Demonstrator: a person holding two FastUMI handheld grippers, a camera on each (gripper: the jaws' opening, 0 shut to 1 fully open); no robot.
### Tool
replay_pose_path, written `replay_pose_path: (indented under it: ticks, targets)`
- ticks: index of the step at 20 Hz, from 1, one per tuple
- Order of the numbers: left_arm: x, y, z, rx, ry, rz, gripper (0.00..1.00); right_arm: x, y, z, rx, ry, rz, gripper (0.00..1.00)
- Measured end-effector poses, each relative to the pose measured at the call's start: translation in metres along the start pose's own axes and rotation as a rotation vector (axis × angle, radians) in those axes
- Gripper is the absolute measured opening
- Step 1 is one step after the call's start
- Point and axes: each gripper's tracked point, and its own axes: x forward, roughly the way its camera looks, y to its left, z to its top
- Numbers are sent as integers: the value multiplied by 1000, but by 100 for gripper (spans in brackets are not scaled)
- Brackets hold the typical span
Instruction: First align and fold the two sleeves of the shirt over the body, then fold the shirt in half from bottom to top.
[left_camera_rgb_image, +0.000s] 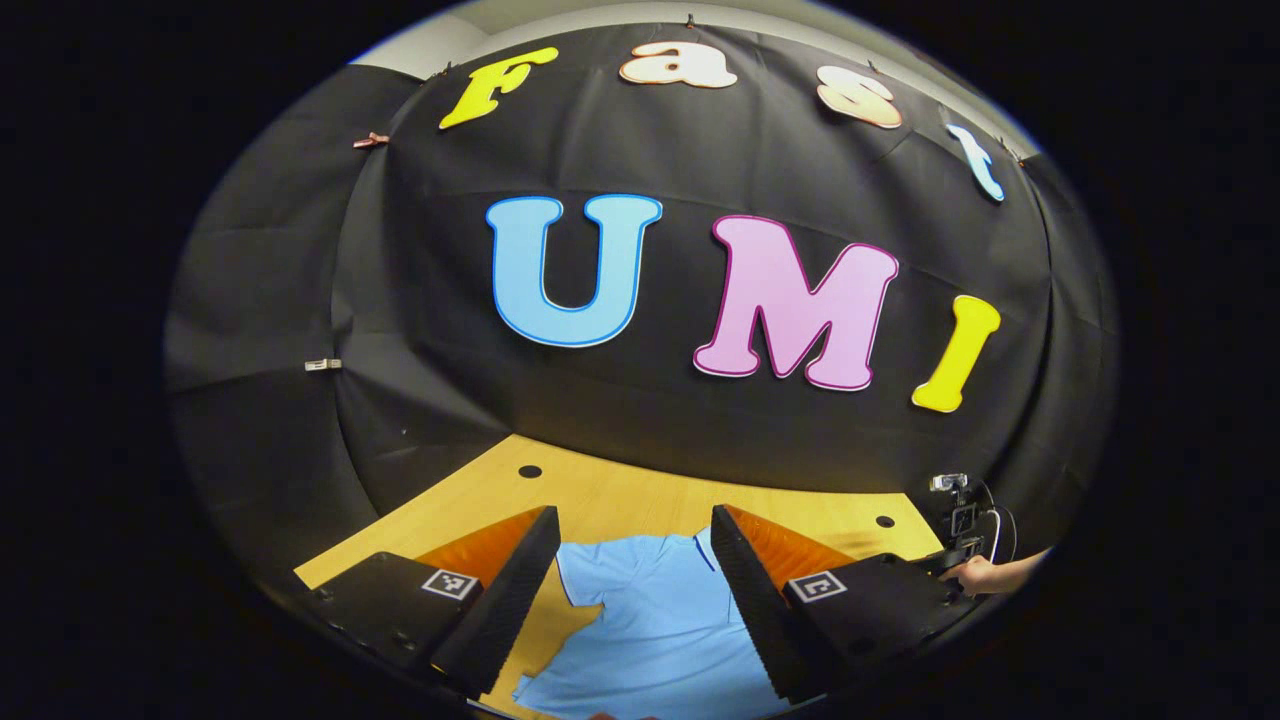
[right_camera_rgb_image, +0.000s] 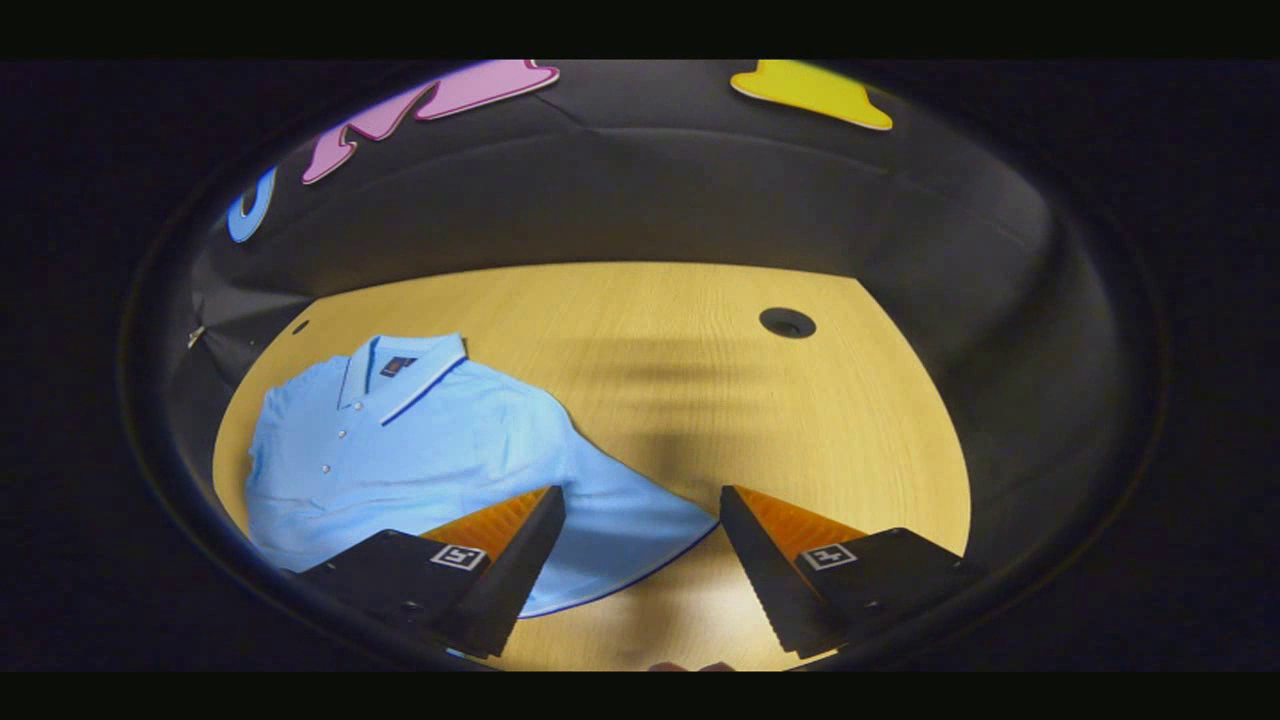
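The light blue short-sleeved polo shirt (right_camera_rgb_image: 420, 450) of soft knit cloth lies flat, front up, on the pale wood-grain table (right_camera_rgb_image: 760, 420), in the left half of the right gripper view. Its dark-edged collar (right_camera_rgb_image: 405, 372) points toward the black cloth wall, its body runs back toward the near edge, and one sleeve (right_camera_rgb_image: 630, 520) spreads out to the right, its dark-trimmed cuff lying between the fingers of the right gripper (right_camera_rgb_image: 640, 560). Those fingers stand wide apart above the cloth, holding nothing. To the right of the sleeve the tabletop is bare up to a round dark cable hole (right_camera_rgb_image: 787, 322). In the left gripper view the left gripper (left_camera_rgb_image: 635, 600) hovers over the shirt's collar end, its ridged fingers likewise spread and empty, bare wood beyond them. At that view's right edge a hand (left_camera_rgb_image: 985, 575) holds the other gripper
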Motion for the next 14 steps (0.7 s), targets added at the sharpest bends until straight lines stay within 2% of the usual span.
replay_pose_path:
  ticks: [2, 3, 4, 5, 6, 7, 9, 10, 11, 14]
  targets:
    - [2, -8, -1, -3, 9, 7, 97, 7, -1, -7, -23, 25, -7, 98]
    - [3, -12, -2, 5, 10, 11, 97, 11, -1, -7, -46, 20, -2, 94]
    - [4, -15, -3, 15, 9, 13, 97, 7, 0, -4, -44, 11, -7, 84]
    - [4, -17, -6, 23, 13, 15, 97, 10, 3, -6, -42, 21, 0, 83]
    - [5, -20, -8, 27, 22, 18, 97, 8, 6, -5, -50, 8, 11, 75]
    - [4, -23, -10, 27, 30, 20, 97, 7, 9, -6, -50, 9, 20, 62]
    - [2, -30, -5, 35, 19, 11, 97, 8, 14, -3, -17, -3, 32, 3]
    - [0, -29, -3, 47, 8, 10, 97, 10, 14, -2, 2, 1, 38, 9]
    - [0, -28, -1, 54, 5, 9, 97, 9, 14, 0, 20, -2, 41, 3]
    - [-1, -19, -2, 41, 12, 4, 96, 1, 19, 13, 48, -34, 55, 6]
